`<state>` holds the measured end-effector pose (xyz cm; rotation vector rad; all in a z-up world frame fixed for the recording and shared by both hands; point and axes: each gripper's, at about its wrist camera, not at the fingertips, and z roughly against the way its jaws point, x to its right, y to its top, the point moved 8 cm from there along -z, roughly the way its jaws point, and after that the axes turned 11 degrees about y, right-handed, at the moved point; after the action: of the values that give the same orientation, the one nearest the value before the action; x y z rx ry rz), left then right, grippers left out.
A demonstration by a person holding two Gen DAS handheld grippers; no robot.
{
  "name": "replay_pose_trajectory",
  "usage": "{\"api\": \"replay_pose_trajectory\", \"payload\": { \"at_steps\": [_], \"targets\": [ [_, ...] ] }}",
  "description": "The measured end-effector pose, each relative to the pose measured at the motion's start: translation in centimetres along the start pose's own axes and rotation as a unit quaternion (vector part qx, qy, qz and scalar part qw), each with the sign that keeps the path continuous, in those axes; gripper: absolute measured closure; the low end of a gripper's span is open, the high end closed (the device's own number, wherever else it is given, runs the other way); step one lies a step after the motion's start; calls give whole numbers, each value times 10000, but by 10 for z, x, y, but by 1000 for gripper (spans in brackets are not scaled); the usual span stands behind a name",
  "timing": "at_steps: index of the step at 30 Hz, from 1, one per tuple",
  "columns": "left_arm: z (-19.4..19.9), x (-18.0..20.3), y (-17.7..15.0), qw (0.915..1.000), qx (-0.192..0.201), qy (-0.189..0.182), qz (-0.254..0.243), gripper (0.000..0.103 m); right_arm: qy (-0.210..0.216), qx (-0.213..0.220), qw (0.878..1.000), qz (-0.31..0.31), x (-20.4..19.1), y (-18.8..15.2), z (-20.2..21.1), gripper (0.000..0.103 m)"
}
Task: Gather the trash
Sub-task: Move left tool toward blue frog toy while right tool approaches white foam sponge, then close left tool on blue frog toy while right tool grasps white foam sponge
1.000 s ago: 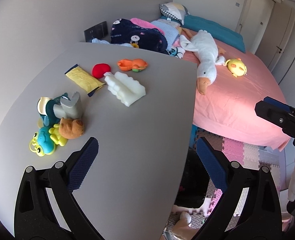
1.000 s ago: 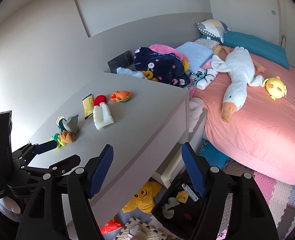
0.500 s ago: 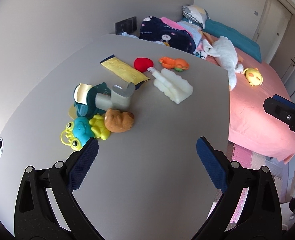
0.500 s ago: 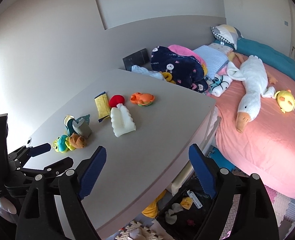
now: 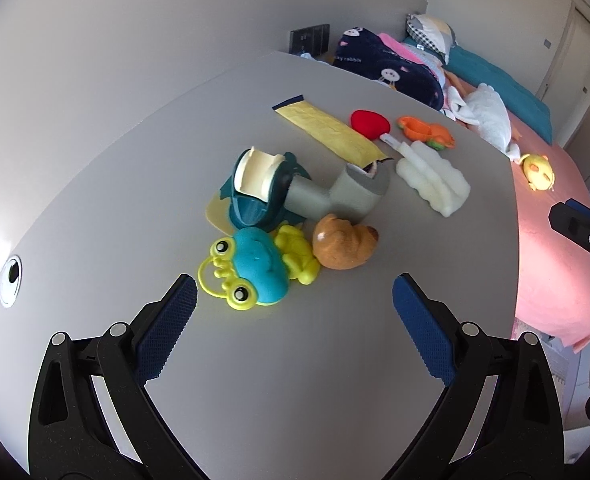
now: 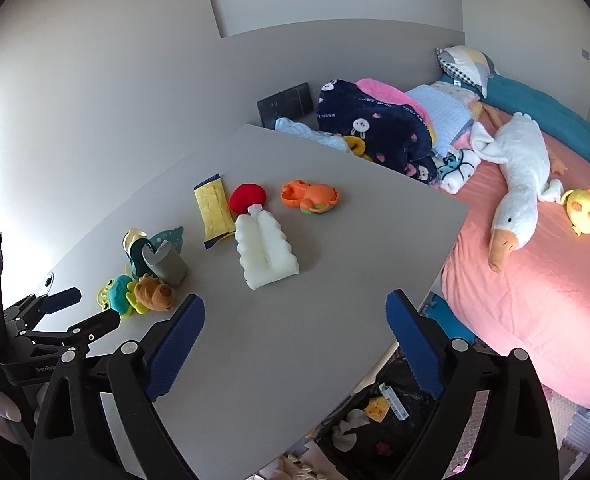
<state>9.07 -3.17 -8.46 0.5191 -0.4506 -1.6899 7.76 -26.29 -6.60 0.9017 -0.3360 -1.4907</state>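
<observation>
1. Both grippers' blue-padded fingers are standing wide apart and holding nothing: the left gripper (image 5: 294, 300) is hovering over the grey table (image 5: 335, 380) just near of the toy cluster; the right gripper (image 6: 295, 312) has just been opening its jaws, with only bare tabletop between them.
2. Yellow wrapper (image 6: 214, 209), the trash item, is lying flat at the far left of the table, just left of the red plush (image 6: 247, 197).
3. White foam piece (image 6: 266, 256) is lying mid-table, near the orange toy (image 6: 310, 197).
4. Frog toy (image 5: 247, 274), brown plush (image 5: 345, 246) and teal toy (image 5: 257, 192) are sitting clustered together, touching.
5. Goose plush (image 6: 519, 184) is lying on the pink bed (image 6: 535, 300), far right.
</observation>
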Motion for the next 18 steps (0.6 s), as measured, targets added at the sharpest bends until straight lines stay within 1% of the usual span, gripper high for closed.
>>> {"api": "replay_pose_trajectory", "payload": {
  "at_steps": [8, 14, 18],
  "targets": [
    [-24, -20, -2, 9997, -206, 42, 118, 8, -54, -83, 9999, 63, -7, 4, -27, 11],
    [-42, -23, -1, 9994, -326, -3, 129, 8, -146, -221, 9996, 122, -8, 7, -47, 11],
    [-54, -23, 0, 9992, -383, -27, 103, 8, -201, -292, 9994, 19, -1, 11, -62, 11]
  ]
}}
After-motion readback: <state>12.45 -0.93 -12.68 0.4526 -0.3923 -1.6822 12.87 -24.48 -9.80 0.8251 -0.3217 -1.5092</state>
